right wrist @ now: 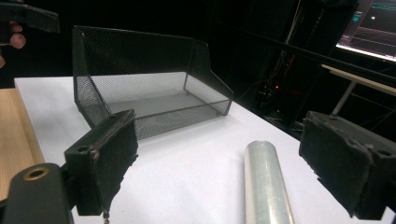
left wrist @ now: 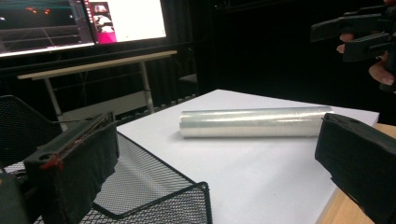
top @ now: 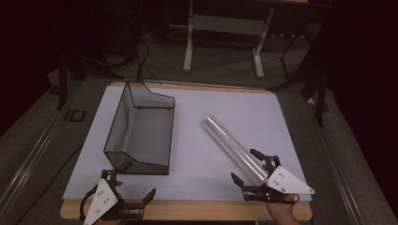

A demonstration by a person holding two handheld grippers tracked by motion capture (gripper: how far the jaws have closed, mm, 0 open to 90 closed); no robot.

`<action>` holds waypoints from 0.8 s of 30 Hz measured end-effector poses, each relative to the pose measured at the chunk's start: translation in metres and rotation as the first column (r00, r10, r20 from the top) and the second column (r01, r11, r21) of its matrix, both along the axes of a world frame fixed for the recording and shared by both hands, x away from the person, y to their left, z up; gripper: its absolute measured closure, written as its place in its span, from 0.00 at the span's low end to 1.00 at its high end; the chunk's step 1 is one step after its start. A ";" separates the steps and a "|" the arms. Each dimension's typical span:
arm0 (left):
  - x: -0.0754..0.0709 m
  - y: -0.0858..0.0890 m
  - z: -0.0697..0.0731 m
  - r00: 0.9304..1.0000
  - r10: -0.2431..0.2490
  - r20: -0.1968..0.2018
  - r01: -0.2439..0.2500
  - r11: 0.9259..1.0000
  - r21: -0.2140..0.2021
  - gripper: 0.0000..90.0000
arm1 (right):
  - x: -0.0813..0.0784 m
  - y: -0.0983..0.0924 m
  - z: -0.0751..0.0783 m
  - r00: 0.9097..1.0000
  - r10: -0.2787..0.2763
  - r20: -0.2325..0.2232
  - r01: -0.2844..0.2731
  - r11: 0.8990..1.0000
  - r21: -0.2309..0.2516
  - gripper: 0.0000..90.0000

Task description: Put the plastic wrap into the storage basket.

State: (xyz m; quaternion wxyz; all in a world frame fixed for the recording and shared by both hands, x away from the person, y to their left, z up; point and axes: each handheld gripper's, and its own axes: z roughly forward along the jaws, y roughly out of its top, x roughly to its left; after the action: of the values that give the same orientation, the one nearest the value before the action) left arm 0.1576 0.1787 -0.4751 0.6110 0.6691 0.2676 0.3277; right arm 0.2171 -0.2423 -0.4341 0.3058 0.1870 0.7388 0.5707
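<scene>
Room: dim, with dark floor all round and a white-legged desk frame (top: 225, 33) standing beyond the tabletop.
Tabletop: wooden tabletop (top: 187, 211) covered almost wholly by a white sheet (top: 197, 136).
Roll: a long tube of clear, glossy film (top: 232, 147) lying flat on the sheet, right of centre, slanting from the middle towards the near right corner; its surface catches pale streaks of light.
Basket: black wire-mesh basket (top: 141, 129) on the left half of the sheet, tall back wall, low front lip, well apart from the roll.
Right gripper: right gripper (top: 253, 171) at the near end of the roll, fingers spread wide, one on each side of the tube, pads not pressing on it.
Left gripper: left gripper (top: 138, 183) at the near edge just in front of the basket, fingers wide, nothing between them.
Left gripper view: the roll (left wrist: 254, 122) seen side-on, lit monitors (left wrist: 81, 21) behind, and the basket's front corner (left wrist: 154, 196) close under the fingers.
Right gripper view: the roll's end face (right wrist: 261, 147) and the basket's mesh floor (right wrist: 149, 102).
</scene>
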 end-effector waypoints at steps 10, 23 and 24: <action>-0.001 -0.001 0.000 1.000 -0.029 0.003 0.029 1.000 -0.011 0.00 | 0.003 0.003 -0.001 0.999 0.038 -0.016 -0.038 0.999 -0.030 0.15; -0.001 -0.007 -0.003 0.998 -0.058 0.000 0.058 0.998 0.009 0.00 | 0.024 0.008 0.010 0.980 0.070 -0.184 -0.100 0.983 -0.156 0.21; -0.001 -0.007 -0.003 0.998 -0.061 -0.001 0.061 0.998 0.011 0.00 | 0.027 0.011 0.012 0.981 0.053 -0.185 -0.091 0.976 -0.200 0.24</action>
State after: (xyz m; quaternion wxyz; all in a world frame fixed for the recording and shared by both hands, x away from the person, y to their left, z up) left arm 0.1565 0.1714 -0.4782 0.6170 0.6804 0.2452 0.3102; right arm 0.2440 -0.2317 -0.4222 0.2352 0.1775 0.8250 0.4823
